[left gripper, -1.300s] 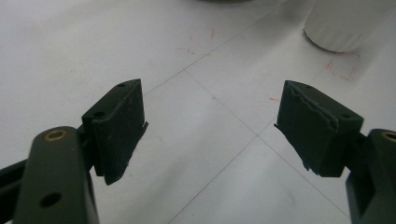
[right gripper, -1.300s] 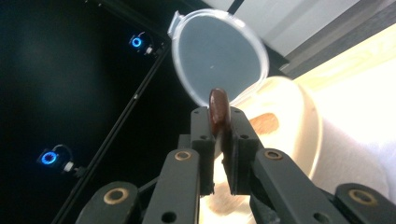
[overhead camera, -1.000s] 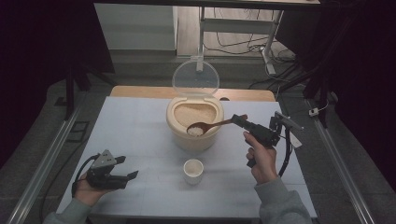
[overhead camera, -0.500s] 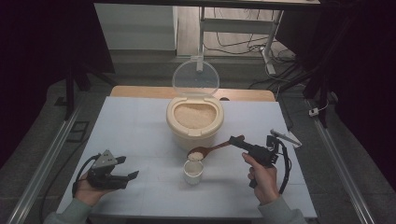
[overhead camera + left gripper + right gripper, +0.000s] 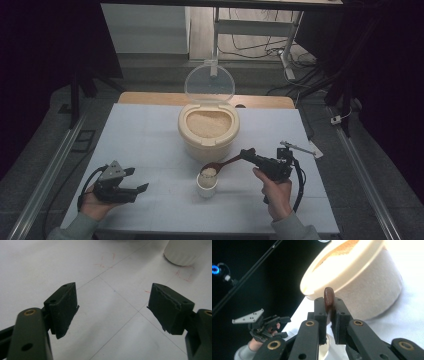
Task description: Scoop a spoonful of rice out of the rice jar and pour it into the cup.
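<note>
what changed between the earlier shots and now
The right tongs, shut on the spoon, carried it from the rice container down toward the person, over the small cup. The left tongs stayed open and in place; container and cup did not move.

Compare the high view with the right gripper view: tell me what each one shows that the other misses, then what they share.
High view alone: the spoon's bowl heaped with rice over the small white cup, and the container's raised clear lid.
Right gripper view alone: the jaws clamped close-up on the spoon's brown handle.
Both: the cream rice container, the right gripper and the left gripper, open and idle.
</note>
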The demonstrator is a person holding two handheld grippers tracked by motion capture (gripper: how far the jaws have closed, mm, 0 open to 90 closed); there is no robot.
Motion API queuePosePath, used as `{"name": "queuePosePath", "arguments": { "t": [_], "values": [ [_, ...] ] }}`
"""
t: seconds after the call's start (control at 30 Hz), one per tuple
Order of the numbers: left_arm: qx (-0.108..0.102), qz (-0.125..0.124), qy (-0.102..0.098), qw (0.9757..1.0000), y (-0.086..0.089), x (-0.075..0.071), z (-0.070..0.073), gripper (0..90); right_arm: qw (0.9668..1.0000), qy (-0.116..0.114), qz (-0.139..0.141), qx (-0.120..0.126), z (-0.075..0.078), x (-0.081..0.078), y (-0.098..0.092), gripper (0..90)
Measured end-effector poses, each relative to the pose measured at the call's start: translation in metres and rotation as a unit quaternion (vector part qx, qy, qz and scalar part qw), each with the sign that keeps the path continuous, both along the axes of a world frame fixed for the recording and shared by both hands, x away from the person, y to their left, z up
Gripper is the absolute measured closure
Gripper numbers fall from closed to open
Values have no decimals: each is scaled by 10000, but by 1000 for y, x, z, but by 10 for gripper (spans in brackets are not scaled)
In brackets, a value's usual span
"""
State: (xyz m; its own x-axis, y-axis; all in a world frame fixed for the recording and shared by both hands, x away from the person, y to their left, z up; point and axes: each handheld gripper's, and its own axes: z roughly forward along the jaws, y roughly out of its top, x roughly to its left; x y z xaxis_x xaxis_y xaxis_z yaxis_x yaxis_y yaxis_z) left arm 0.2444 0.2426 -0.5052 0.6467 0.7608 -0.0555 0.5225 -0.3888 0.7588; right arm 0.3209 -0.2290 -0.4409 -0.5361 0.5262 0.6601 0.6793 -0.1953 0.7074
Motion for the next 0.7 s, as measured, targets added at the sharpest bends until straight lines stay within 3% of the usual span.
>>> {"name": "queuePosePath", "arguments": {
  "t": [0.17,0.4,0.53,0.7],
  "values": [
    [22,-2,-4,10000,-1,0,0,232,9977,-579,77,-349,7,-7,5,833],
    [28,9,7,10000,-1,0,-1,232,9880,-1325,285,-735,14,-17,10,834],
    [40,1,-7,10000,-1,0,-1,232,9849,-1531,381,-705,16,-19,9,834],
    [34,17,0,10000,0,0,-1,232,9844,-1641,374,-520,18,-22,1,834]
  ]
}}
